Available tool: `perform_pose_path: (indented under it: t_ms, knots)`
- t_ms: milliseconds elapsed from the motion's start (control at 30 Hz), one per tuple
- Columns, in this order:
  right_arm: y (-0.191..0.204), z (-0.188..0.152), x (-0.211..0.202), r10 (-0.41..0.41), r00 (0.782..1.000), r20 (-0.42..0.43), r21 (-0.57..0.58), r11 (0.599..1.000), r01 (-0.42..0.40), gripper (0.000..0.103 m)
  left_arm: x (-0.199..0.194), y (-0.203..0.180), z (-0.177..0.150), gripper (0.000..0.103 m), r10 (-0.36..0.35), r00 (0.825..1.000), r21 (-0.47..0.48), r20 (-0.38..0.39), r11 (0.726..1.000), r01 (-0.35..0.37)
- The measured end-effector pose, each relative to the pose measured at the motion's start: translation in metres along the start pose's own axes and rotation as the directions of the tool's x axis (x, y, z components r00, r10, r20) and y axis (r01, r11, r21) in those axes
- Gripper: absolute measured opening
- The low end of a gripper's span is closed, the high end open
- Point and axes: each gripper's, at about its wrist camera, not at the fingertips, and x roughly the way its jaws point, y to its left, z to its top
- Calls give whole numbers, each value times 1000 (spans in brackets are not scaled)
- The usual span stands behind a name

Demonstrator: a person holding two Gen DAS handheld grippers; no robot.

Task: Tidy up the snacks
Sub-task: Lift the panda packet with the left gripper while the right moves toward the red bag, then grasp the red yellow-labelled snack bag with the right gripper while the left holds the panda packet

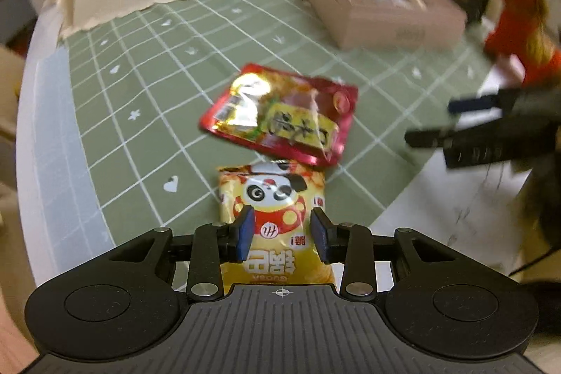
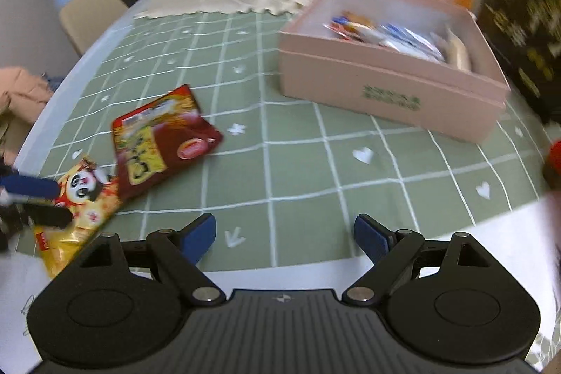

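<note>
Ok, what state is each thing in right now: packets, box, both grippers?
Yellow panda packet: gripped, not lying free.
Red packet: loose, flat on the tablecloth.
Pink box: lidless, already holding snacks.
Left gripper: shut on the panda packet.
Right gripper: fingers open, empty.

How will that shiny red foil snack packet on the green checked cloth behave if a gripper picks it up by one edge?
The shiny red foil snack packet looks thin and creased, so it would probably flop and bend rather than stay flat. Its glossy film reflects light, so it may slip between the pads. It lies flat, so it should slide, not roll, if pushed.
</note>
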Motion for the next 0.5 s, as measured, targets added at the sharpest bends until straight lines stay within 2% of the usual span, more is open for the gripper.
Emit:
perform_pose_path:
  t_ms: [167, 233, 367, 500]
  knots:
    - [0, -7, 3, -31, 1000, -2, -26, 999, 31, 88, 9, -18, 1, 76, -7, 1000, 83, -23, 997, 9]
    - [3, -9, 5, -49, 999, 2, -50, 998, 49, 88, 12, -23, 3, 82, -10, 1000, 87, -28, 996, 13]
    - [7, -12, 4, -63, 998, 16, -63, 996, 64, 91, 11, -20, 2, 81, -11, 1000, 54, -14, 998, 12]
    - [8, -13, 6, -63, 998, 32, -65, 996, 65, 93, 8, -14, 1, 78, 42, 999, 25, -14, 999, -41]
